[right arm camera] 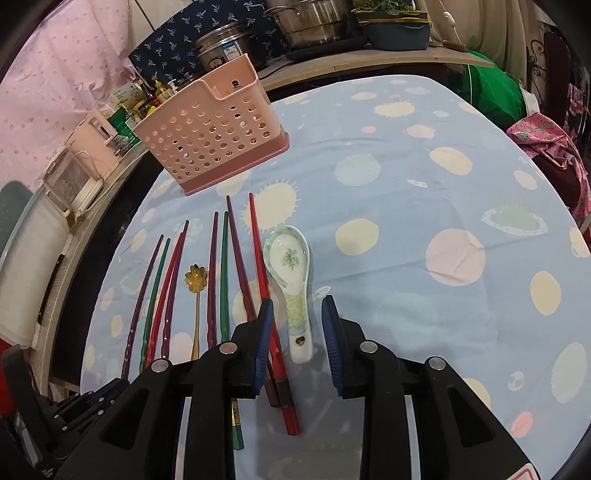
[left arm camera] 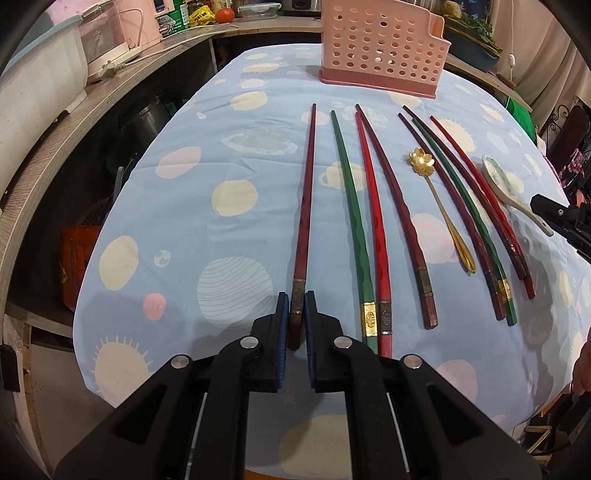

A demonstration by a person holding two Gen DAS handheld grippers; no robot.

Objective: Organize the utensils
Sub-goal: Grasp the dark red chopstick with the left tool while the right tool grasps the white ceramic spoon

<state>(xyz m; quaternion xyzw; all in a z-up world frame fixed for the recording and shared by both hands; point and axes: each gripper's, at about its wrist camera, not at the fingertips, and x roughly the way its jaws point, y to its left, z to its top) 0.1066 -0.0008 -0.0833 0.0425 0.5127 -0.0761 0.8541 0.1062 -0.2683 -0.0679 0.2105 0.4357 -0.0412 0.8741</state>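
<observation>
Several red, green and dark maroon chopsticks lie side by side on the blue planet-print tablecloth (left arm camera: 207,155). My left gripper (left arm camera: 296,299) is shut on the thick end of the leftmost dark maroon chopstick (left arm camera: 307,192), which still lies on the cloth. A gold flower-headed spoon (left arm camera: 439,206) lies among the chopsticks. My right gripper (right arm camera: 297,308) is open with its fingers on either side of the handle of a white-and-green ceramic spoon (right arm camera: 291,269). A pink perforated utensil holder (left arm camera: 380,48) stands at the far side; it also shows in the right wrist view (right arm camera: 210,133).
A wooden counter (left arm camera: 122,88) with appliances, bottles and a tomato runs along the left and back. Steel pots (right arm camera: 310,22) and a planter sit behind the table. The right gripper's tip (left arm camera: 554,214) shows at the left view's right edge.
</observation>
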